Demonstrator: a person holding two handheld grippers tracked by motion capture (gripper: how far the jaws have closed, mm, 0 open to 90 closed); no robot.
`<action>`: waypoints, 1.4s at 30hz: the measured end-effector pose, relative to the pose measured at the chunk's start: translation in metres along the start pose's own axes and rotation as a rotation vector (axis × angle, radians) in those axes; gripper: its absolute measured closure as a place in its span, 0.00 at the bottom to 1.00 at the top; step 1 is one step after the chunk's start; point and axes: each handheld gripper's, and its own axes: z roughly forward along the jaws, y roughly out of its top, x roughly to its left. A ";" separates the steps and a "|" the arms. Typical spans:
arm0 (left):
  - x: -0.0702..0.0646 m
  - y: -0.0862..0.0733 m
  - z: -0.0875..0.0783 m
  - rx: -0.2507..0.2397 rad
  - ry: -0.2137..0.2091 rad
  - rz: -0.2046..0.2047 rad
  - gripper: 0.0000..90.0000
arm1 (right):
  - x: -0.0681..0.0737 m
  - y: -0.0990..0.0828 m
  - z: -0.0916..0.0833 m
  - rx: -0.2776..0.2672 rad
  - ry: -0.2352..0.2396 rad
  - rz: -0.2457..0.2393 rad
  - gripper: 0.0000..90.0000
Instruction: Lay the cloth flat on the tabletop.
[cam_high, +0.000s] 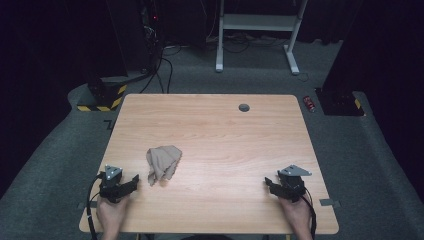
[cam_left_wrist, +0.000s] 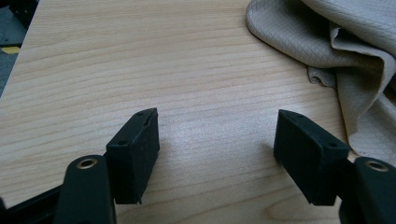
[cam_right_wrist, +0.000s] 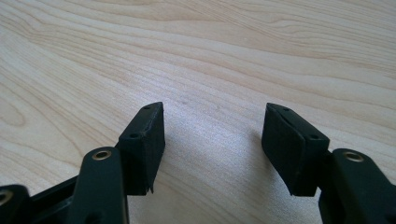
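At the near edge of a wooden table (cam_high: 225, 140), the left gripper (cam_high: 131, 183) and right gripper (cam_high: 270, 184) rest in a person's hands, well apart, jaws spread wide and grasping nothing. Just beyond the left gripper, to its right, lies a crumpled beige cloth (cam_high: 162, 161). Farther off, a grey grommet (cam_high: 244, 107).

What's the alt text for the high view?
A crumpled beige cloth lies on a wooden table, left of centre. A person's hands rest at the near edge, each with a black gripper: the left gripper sits close beside the cloth without touching it, the right gripper far off on bare wood. Dark floor and cables lie beyond.
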 end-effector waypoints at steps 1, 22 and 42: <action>0.000 0.000 0.000 0.000 0.000 0.000 0.35 | 0.000 0.000 0.000 0.000 0.000 0.000 0.44; -0.003 -0.001 -0.001 0.006 -0.023 0.013 0.32 | 0.000 0.000 0.000 0.003 -0.002 0.003 0.42; -0.019 0.012 0.003 -0.024 -0.131 0.001 0.34 | 0.000 0.001 0.000 0.004 -0.002 0.005 0.42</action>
